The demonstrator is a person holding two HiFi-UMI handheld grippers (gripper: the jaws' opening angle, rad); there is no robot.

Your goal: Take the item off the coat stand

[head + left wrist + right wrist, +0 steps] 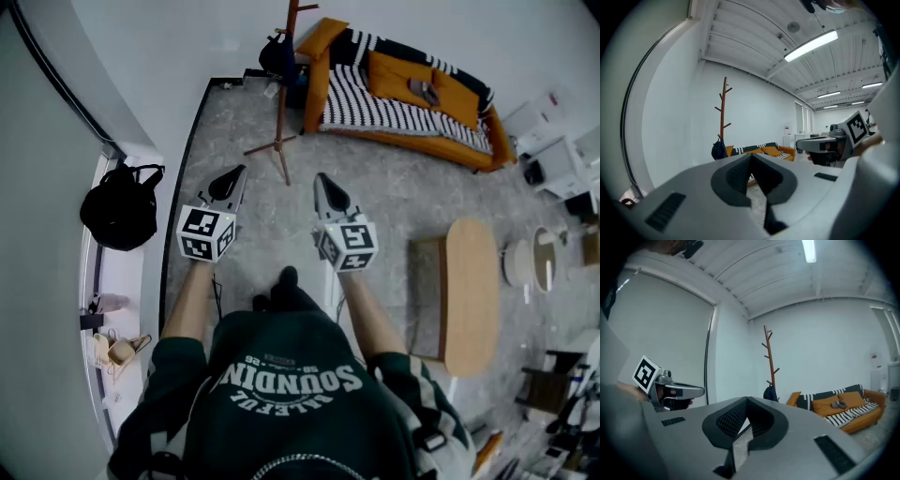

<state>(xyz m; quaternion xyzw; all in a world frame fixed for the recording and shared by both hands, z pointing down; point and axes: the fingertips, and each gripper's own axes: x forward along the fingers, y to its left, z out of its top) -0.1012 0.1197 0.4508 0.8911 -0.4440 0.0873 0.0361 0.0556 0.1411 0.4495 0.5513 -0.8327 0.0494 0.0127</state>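
Right now both claws are pinched fully together with nothing in them. The left claw (229,178) and right claw (330,189) are held side by side out front, roughly level. The target is well apart from them: a dark bag (277,56) hangs from a low peg on the coat stand (281,103) by the far wall, just left of the sofa (403,98).

Risks, my read:
- A second black bag (120,211) sits on the window ledge, near left. It's an easy wrong pick, since it isn't on the stand.
- The claws need spreading before contact. Arriving pinched only shoves the bag and sets it swinging.
- The stand is a thin pole on splayed legs. Dragging the bag sideways instead of lifting it clear of the peg could tip the stand.
- The strap could snag on the upturned peg.

Materials:
- Claws: grey moulded plastic tapering to a point, with dark ribbed pads.
- Floor (394,197): speckled grey, hard and smooth.
- Stand: reddish-brown wood, a slim pole with short angled branch pegs.
- Bag: soft dark fabric, rounded and slouchy. The strap is too small to make out.
- Sofa: orange cushions with a black-and-white striped cover.
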